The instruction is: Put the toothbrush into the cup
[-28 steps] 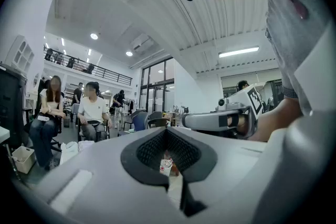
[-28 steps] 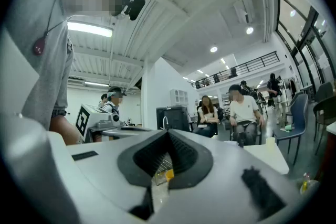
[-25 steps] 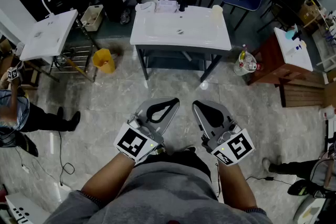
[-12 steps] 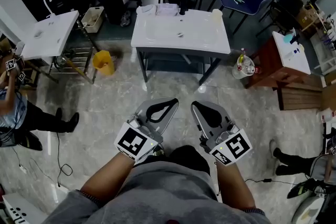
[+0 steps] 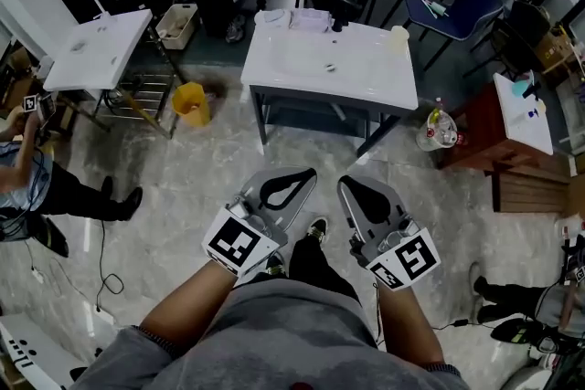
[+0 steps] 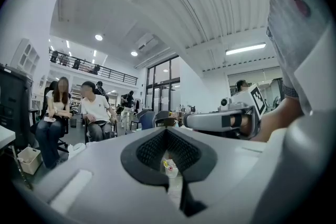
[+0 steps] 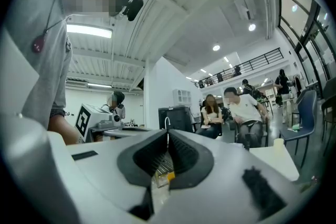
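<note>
L gripper [image 5: 306,176]: jaws together, nothing btwn them. R gripper [image 5: 345,185] just beside it, jaws likewise together & empty. Cup [image 5: 398,36] stands on far-R corner of white sink table [image 5: 274,73], well ahead of both tongs & a bit R of R gripper; toothbrush too small to pick out.

A cup [image 5: 398,36] stands on the basin table's [image 5: 388,79] far right corner; a bucket [image 5: 190,102] stands left of the table.
</note>
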Motion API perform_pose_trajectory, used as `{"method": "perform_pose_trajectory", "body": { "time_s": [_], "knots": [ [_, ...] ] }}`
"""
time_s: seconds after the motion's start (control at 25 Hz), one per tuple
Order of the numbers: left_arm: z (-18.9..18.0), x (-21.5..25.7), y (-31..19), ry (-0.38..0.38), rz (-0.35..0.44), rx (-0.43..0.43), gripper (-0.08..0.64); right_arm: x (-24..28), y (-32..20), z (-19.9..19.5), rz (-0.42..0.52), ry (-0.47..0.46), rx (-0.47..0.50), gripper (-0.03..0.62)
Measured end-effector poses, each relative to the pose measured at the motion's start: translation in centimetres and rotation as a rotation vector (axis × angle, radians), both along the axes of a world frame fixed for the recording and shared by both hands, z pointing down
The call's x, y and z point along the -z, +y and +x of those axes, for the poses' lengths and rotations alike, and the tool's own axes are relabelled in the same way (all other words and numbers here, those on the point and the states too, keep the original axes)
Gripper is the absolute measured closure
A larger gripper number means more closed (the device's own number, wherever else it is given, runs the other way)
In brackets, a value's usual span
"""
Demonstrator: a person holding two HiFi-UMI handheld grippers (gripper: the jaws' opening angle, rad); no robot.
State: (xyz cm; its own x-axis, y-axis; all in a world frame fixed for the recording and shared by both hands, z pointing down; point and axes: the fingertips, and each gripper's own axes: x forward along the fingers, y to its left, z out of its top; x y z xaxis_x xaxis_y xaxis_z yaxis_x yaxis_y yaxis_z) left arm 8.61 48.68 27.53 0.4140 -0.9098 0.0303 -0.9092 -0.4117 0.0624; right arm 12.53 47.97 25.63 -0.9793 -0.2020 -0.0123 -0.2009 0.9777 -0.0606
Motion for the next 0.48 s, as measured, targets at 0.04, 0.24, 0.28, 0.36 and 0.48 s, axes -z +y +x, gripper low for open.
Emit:
{"method": "perform_pose_trajectory", "body": {
  "time_s": [0.04, 0.24, 0.28, 0.36, 0.48],
  "knots": [
    [-0.1, 0.0, -0.7, -0.003, 0.002, 0.003, 0.555, 0.0, -0.7, -0.2, 0.001, -0.002, 0.005, 0.578],
    [-0.8, 0.1, -4.3, -0.018, -0.001, 0.016, 0.555, 0.0, -4.5, -1.0, 0.018, -0.001, 0.022, 0.578],
    [-0.9, 0.0, -5.1, -0.027, -0.002, 0.016, 0.555, 0.0, -5.3, -1.0, 0.019, -0.001, 0.024, 0.58],
    [-0.9, 0.1, -6.6, -0.027, -0.003, 0.017, 0.555, 0.1, -6.8, -1.1, 0.016, -0.003, 0.034, 0.58],
    [-0.9, 0.2, -8.8, -0.036, 0.013, 0.012, 0.555, -0.1, -9.1, -1.2, 0.016, 0.007, 0.048, 0.58]
  ]
}}
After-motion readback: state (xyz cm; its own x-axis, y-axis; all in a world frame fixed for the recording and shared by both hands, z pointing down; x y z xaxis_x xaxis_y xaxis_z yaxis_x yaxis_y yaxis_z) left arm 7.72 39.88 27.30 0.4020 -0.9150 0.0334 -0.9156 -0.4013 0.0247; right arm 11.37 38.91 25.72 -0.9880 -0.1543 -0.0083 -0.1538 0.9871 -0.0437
